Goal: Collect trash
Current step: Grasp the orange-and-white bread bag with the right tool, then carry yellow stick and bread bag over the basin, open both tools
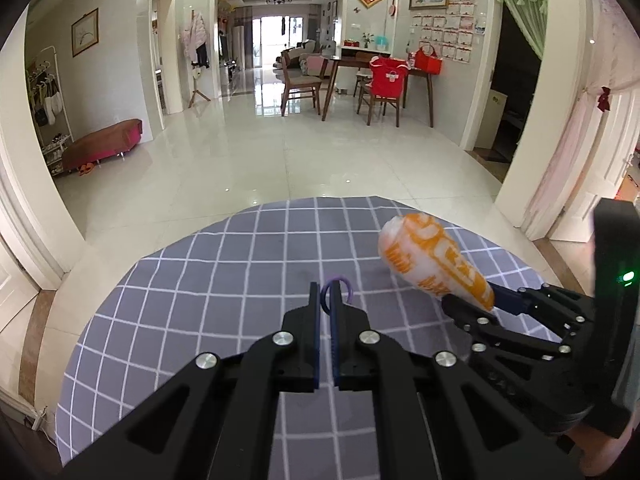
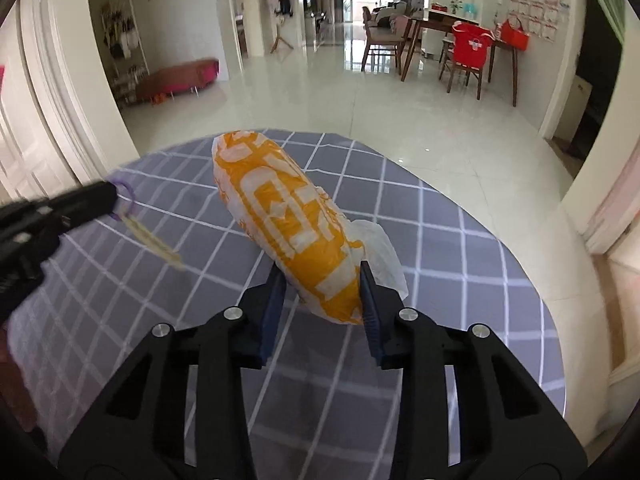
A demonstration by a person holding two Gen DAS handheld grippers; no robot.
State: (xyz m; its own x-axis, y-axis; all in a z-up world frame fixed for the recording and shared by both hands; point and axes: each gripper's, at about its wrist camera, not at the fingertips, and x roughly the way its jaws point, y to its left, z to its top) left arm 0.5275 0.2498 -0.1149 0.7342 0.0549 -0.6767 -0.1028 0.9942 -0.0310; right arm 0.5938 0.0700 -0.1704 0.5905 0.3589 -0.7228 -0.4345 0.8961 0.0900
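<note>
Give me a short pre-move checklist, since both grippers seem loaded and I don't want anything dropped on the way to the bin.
1. Right gripper closed on the orange and white bag: ok, both pads press its near end.
2. Bag lifted off the checked tablecloth: cannot tell; its far end may rest on the cloth.
3. Left gripper closed on the purple loop: ok, the loop pokes out above the shut fingers.
4. Pale strip hanging from the loop: not ok, it trails down to the cloth and could snag.
5. The two grippers apart: ok, a gap shows between them.
6. Bin located: cannot tell, none in view.
</note>
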